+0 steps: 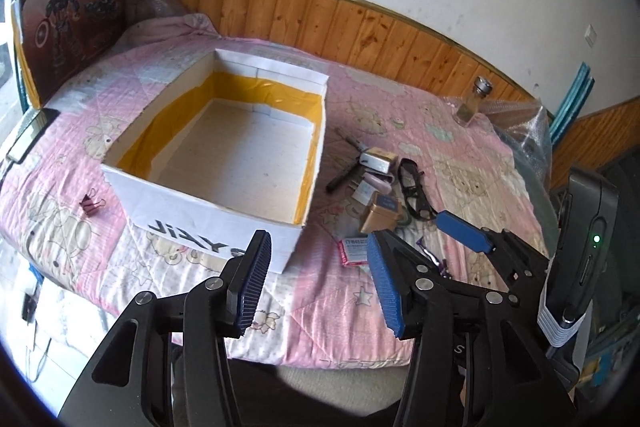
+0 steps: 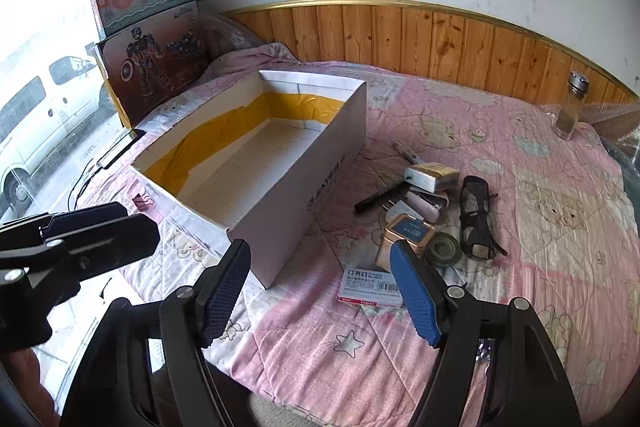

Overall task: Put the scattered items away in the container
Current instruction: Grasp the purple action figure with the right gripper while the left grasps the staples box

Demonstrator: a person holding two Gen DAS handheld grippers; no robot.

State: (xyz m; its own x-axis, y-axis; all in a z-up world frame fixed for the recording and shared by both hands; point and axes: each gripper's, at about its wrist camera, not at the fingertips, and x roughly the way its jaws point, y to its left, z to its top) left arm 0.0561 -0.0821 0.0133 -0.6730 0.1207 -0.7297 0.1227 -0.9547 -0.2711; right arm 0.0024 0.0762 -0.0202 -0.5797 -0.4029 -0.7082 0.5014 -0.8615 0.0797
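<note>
Bed: a pink quilt [image 2: 520, 287] printed with cartoon bears carries everything you are tidying.
Container: the white cardboard box [image 2: 320, 167] with a yellow-lined inside sits open and empty, ahead and left of both your tools.
Clutter: the pile lies just right of the box; glasses [image 2: 476, 215], a gold tin [image 2: 408, 233], a black pen [image 2: 380, 197] with its long axis slanting toward the box, a tape roll [image 2: 443, 249] and a staple packet [image 2: 370, 291].
Outliers: a glass jar [image 2: 572, 107] stands well apart at the far right; a binder clip [image 1: 93, 205] lies left of the box.
Right gripper [image 2: 320, 291]: your jaws are spread wide, holding nothing, tilted down; the packet lies nearest, just ahead, so this hand looks better placed.
Left gripper [image 1: 316, 283]: spread and empty too, angled down at the box's near corner.
</note>
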